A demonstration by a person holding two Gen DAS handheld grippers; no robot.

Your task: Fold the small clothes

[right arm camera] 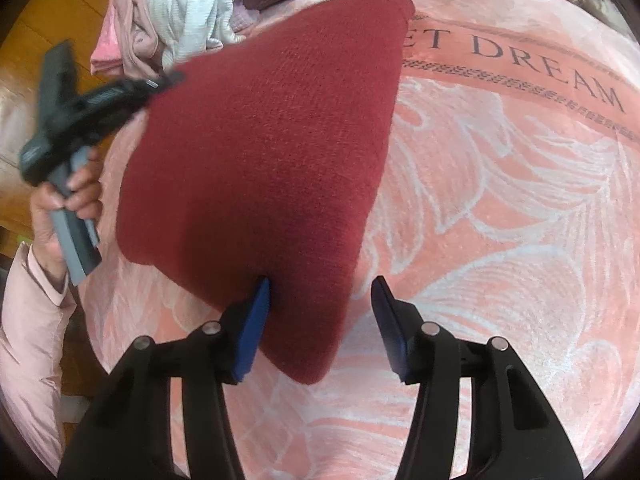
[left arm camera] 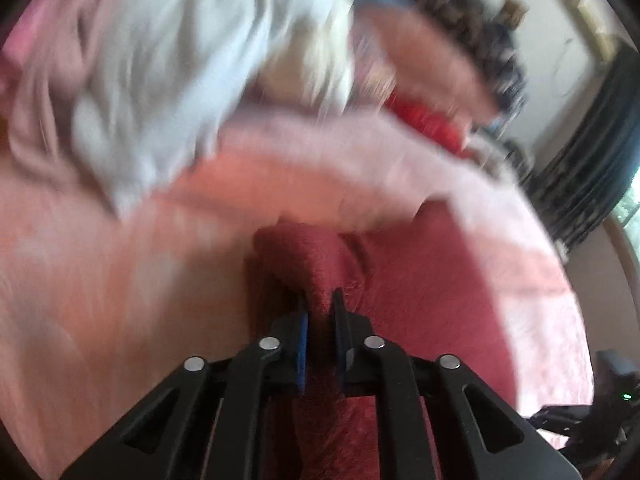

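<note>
The left tongs (left arm camera: pixel 320 312) are clamped on a bunched edge of the dark red knit cloth (right arm camera: pixel 272 152), the blue pads squeezing a thick roll of it. In the right wrist view these same tongs (right arm camera: pixel 166 80) reach in from the left, held by the person's hand (right arm camera: pixel 68 204), pinching the cloth's far left corner. That grip probably serves to lift or carry one edge across for a fold, since the cloth rises there while the rest lies spread.

The right tongs (right arm camera: pixel 320 292) stand apart, one blue pad (right arm camera: pixel 256 312) resting against the near edge of the cloth and the other clear of it to the right. They seem placed to take the near corner, though nothing is gripped.

The cloth lies on a bed, over a pink blanket (right arm camera: pixel 500 208) with white feather patterns and printed letters. It is a coarse, fuzzy knit, roughly four-sided and narrowing toward its near corner. At the far left a heap of other clothes (right arm camera: pixel 180 12), pale blue and pink, waits. The left wrist view is heavily blurred, so finer details there cannot be told.
</note>
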